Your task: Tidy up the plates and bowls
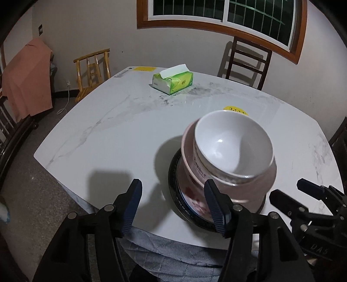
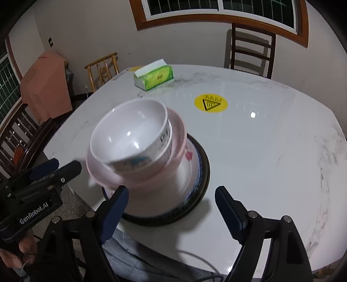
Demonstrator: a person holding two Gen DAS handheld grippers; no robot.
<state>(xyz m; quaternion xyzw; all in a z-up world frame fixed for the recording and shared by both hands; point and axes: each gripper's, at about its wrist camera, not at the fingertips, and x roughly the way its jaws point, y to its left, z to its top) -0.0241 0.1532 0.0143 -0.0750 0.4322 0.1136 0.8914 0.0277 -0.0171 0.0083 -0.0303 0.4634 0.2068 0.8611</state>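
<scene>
1. White bowl [image 2: 132, 134] nests in pink bowl [image 2: 151, 173] on plates [image 2: 195, 171], lower centre of counter [image 2: 271, 162]; plates mostly hidden.
2. Left gripper [image 1: 173, 206] and right gripper [image 2: 171, 212] spread, holding nothing.

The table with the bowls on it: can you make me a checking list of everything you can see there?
Surface: white marble-look table, yellow warning sticker.
Job's things: white bowl nested in pink bowl, on a floral plate, on a black plate.
Clutter: green tissue box.
Grippers: left gripper open, empty; right gripper open, empty.
Cables: white cord on the floor.
Surroundings: dark chair, bamboo chair, window, pink cloth.
</scene>
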